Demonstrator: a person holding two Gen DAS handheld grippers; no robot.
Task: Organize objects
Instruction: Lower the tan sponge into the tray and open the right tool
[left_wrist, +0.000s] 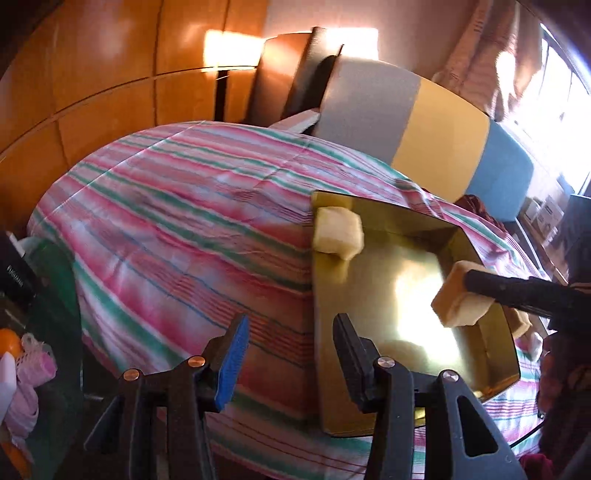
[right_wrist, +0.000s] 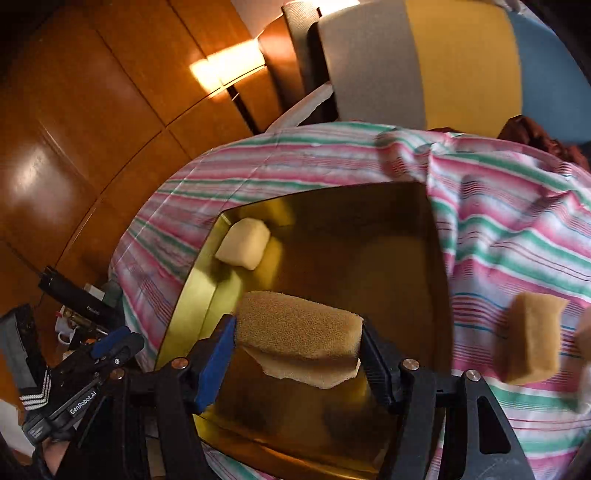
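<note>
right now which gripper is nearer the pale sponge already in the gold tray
Left. The left gripper hangs open at the tray's near edge, short of the pale sponge. The right gripper holds a tan sponge over the tray's opposite side.

Tray (right_wrist: 258, 424) on striped cloth (right_wrist: 517, 258) covering table; small sponge block (right_wrist: 243, 248) in tray's far left corner, touching floor; larger sponge (right_wrist: 295, 328) above tray's near half, between fingers of right gripper (right_wrist: 297, 354); third sponge (right_wrist: 532, 338) on cloth right of tray, outside rim; left gripper (left_wrist: 291, 354) at tray's left edge, over cloth, jaws apart; cushioned chair back (left_wrist: 406, 122) behind table; clutter with mug (right_wrist: 66, 332) left of table, below.
</note>
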